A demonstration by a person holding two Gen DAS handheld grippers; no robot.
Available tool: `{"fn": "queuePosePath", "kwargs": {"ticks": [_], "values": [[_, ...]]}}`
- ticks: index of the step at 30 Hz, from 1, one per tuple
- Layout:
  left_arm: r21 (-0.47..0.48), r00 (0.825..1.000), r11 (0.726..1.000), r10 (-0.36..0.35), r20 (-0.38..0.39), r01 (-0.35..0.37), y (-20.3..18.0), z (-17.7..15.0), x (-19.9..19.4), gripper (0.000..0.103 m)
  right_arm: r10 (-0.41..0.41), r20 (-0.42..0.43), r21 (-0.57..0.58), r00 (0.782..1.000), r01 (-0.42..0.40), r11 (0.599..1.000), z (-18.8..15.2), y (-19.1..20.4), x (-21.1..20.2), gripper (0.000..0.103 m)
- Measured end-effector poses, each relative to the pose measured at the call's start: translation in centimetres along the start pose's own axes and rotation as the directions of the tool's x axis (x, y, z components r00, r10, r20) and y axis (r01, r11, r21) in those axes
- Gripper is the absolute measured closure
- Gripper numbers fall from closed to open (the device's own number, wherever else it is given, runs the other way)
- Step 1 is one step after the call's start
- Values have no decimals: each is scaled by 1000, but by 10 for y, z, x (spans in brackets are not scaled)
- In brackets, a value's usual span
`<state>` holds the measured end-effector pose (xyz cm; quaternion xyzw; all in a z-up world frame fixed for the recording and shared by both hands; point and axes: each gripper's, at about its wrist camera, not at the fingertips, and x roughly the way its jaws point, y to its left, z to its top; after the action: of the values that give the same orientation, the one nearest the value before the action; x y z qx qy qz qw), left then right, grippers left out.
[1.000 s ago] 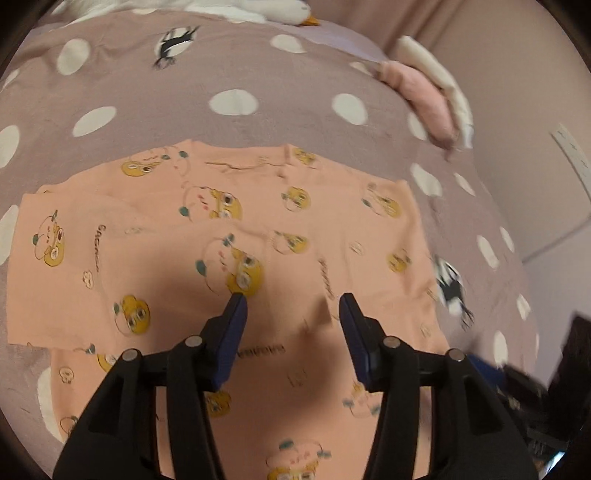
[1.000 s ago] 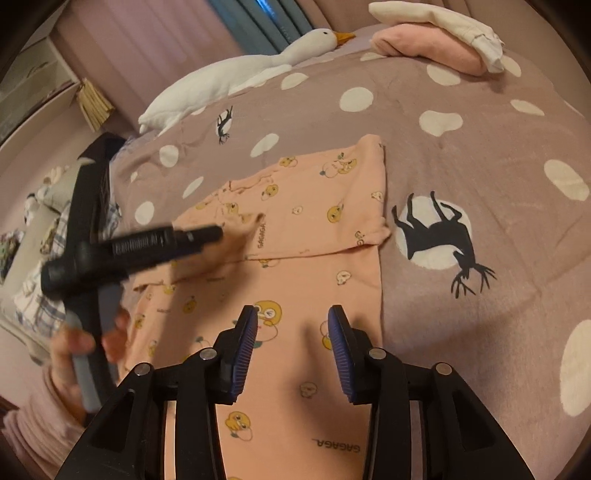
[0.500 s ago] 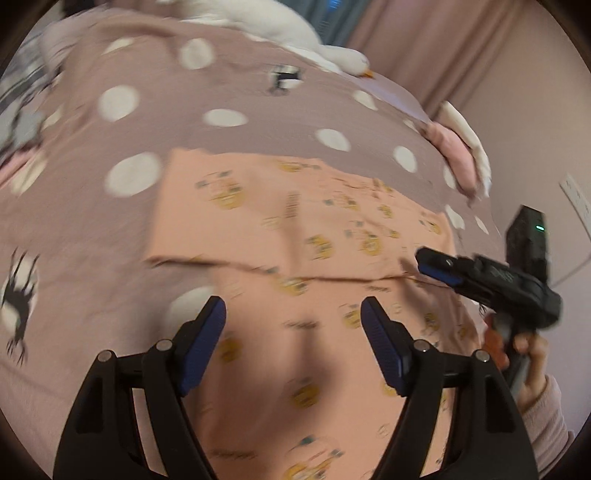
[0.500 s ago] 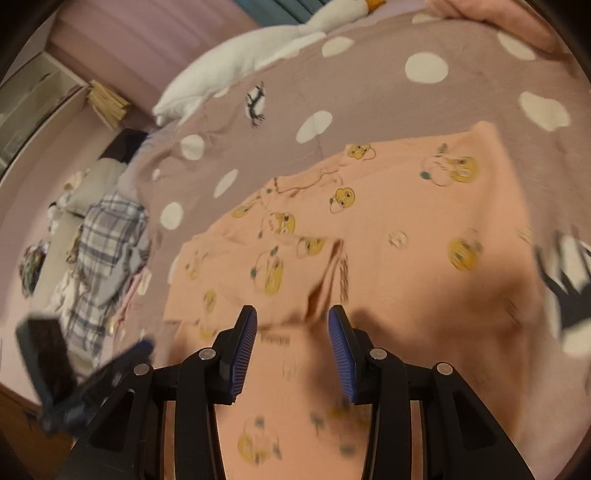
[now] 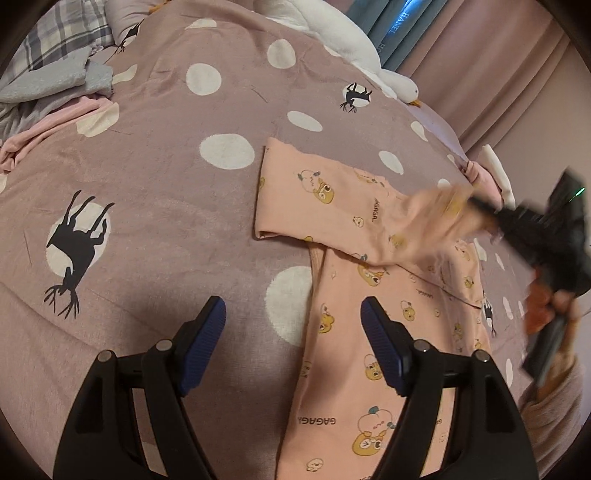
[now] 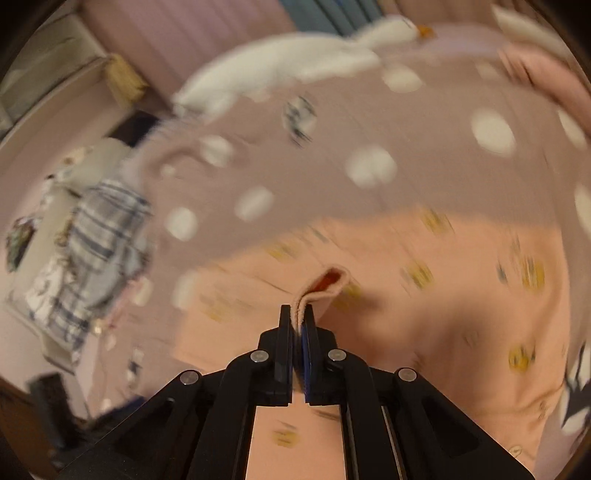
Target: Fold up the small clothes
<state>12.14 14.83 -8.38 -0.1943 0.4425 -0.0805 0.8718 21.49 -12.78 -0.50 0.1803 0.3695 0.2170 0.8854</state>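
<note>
A peach garment (image 5: pixel 369 288) with yellow cartoon prints lies spread on the mauve dotted bed cover (image 5: pixel 166 192). My left gripper (image 5: pixel 293 314) hangs open above the cover at the garment's left edge, with nothing between its pads. My right gripper (image 6: pixel 300 314) is shut on a folded bit of the garment's cloth (image 6: pixel 325 288), which looks like a sleeve cuff. In the left wrist view the right gripper (image 5: pixel 476 205) shows blurred at the right, holding that sleeve end lifted off the garment's body, with a hand (image 5: pixel 561 306) on its handle.
A white goose plush (image 5: pixel 332 33) lies along the far edge of the bed. Plaid and grey cloths (image 5: pixel 55 70) and a pink garment (image 5: pixel 55 122) are piled at the far left. Folded pink and white clothes (image 5: pixel 487 173) sit at the far right, by the curtains.
My left gripper swung left off the garment to its left edge and spread wider. My right gripper closed on the sleeve end and raised it.
</note>
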Motion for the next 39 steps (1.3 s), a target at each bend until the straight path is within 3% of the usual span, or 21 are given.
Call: {"fn": "queuePosePath", "kwargs": {"ticks": [6,10,15,20,23,26,28,30,34,36,39], "values": [[-2,1000,1000,-12,4,12,-2,1,-3,27,87,173,-68,981,-76,995,31,32,-66,98],[9,1000,1000,-14,-3,14,-5,2,0,27,39,242,-44,969,-30,999,30,8,-95,98],[46,1000,999,-10,-21,11,-17,5,10,27,-113,170,87,979,99,991,5,-68,-86,98],[92,999,996,5,-48,0,-33,15,30,27,-195,39,186,980,185,965,-20,-121,-61,98],[131,999,991,11,-51,-5,-47,25,40,27,-277,-56,230,959,283,931,-32,-145,-47,97],[164,999,986,4,-42,3,-61,37,47,27,-381,-59,222,923,384,896,-38,-153,-54,96],[175,999,984,-9,-39,16,-69,44,53,29,-388,-29,225,921,385,895,-39,-156,-66,96],[175,998,984,-33,-47,41,-76,52,62,29,-352,3,212,936,343,915,-39,-155,-72,96],[172,993,980,-83,-88,97,-86,60,86,49,-254,5,131,967,251,959,-47,-145,-65,96],[165,992,984,-49,-117,68,-85,60,102,57,-260,-25,99,965,261,960,-52,-142,-53,96],[160,987,987,38,-154,-13,-72,55,123,59,-302,-90,88,949,309,947,-60,-147,-35,96]]}}
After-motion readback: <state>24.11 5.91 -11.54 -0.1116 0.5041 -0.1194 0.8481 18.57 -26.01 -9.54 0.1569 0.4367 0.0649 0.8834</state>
